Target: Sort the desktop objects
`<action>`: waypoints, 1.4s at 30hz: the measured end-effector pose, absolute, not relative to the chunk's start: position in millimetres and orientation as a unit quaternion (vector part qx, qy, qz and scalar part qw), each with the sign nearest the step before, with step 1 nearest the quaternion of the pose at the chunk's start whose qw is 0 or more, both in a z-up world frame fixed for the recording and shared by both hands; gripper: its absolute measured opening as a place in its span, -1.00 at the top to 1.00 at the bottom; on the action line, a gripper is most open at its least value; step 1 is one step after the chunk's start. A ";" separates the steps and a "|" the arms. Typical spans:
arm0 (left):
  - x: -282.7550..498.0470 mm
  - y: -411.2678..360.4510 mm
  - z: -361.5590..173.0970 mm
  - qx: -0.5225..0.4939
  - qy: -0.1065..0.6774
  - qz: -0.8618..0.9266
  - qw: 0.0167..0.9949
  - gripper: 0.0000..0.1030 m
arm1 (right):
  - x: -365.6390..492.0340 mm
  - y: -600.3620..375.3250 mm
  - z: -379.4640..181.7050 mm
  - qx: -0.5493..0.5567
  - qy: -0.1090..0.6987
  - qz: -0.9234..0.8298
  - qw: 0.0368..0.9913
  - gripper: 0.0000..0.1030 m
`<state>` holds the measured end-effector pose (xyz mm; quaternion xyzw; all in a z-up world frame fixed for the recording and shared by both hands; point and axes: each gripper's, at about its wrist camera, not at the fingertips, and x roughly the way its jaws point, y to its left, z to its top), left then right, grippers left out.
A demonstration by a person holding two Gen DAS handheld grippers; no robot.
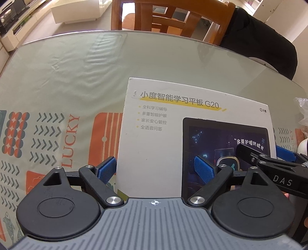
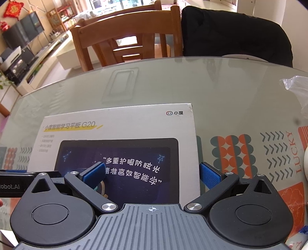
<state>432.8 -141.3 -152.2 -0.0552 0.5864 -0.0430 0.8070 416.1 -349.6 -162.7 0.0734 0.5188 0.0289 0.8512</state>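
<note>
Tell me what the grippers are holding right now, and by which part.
Nothing is clamped. The left gripper and right gripper each straddle a near corner of the white tablet box with jaws open, pads clear of its edges.

1. Left wrist cam: low, close over the tablet box's left end, facing a wooden chair.
2. Right wrist cam: same, over its right end.
3. Shared: box, glass table, chair.

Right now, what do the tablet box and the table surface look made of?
The tablet box looks like matte printed cardboard, scuffed at one corner. The table top looks like glossy glass: it shows reflections, and a patterned cloth seems to lie under it.
</note>
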 end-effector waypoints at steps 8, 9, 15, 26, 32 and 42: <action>427.8 -143.2 -152.9 -0.053 0.578 -0.043 0.813 -1.00 | 416.6 -348.8 -162.7 0.073 0.521 0.026 0.850 -1.00; 427.0 -143.4 -153.0 -0.052 0.577 -0.043 0.814 -1.00 | 416.6 -348.7 -162.7 0.073 0.521 0.026 0.850 -1.00; 424.0 -143.8 -152.4 -0.047 0.573 -0.048 0.817 -1.00 | 417.0 -348.0 -162.6 0.073 0.522 0.024 0.849 -1.00; 418.8 -148.7 -149.1 -0.037 0.564 -0.041 0.824 -1.00 | 418.7 -345.1 -161.7 0.070 0.527 0.018 0.847 -1.00; 416.8 -148.5 -146.7 -0.036 0.562 -0.041 0.825 -1.00 | 415.7 -340.1 -159.1 0.063 0.523 0.005 0.850 -1.00; 412.7 -151.5 -138.6 -0.032 0.552 -0.051 0.831 -1.00 | 409.5 -340.5 -149.9 0.056 0.512 -0.015 0.857 -1.00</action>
